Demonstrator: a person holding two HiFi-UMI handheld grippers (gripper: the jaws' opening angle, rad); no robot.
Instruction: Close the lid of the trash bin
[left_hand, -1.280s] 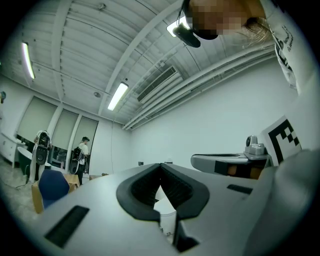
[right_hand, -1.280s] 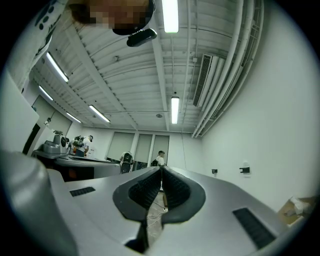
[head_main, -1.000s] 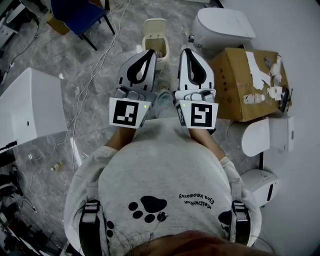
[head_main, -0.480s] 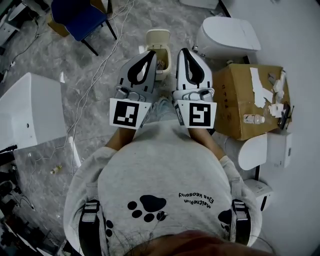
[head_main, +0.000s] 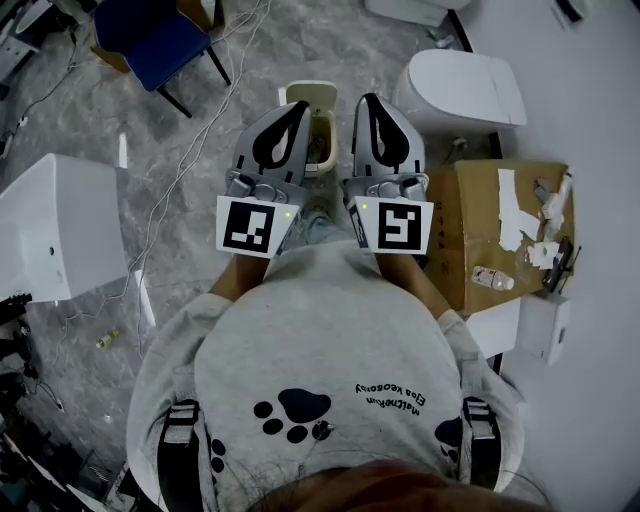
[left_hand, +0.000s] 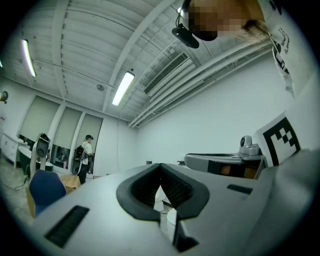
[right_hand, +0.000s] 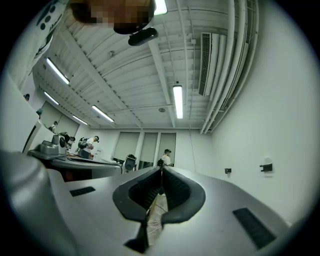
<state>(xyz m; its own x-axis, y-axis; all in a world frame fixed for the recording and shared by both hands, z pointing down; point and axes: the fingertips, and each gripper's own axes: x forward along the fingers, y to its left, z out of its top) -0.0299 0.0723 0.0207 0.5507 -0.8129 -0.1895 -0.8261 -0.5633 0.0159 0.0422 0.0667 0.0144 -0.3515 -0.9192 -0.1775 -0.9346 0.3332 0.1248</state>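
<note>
Left tool (left_hand: 160, 167) and right tool (right_hand: 161, 171) are both showing jaws pressed together, gripping nothing and touching nothing. They are pointing forward side by side, out in front of the person's torso. The bin (head_main: 322, 150) is standing on the floor (head_main: 200, 120) just ahead, partly hidden behind the left tool, with its lid (head_main: 308, 95) lying open at the far side. Judgement: the approach is in hand and closing is not yet begun. The next move is calling for one tool to be lowered behind the lid, tipping it toward the person and down onto the rim.
</note>
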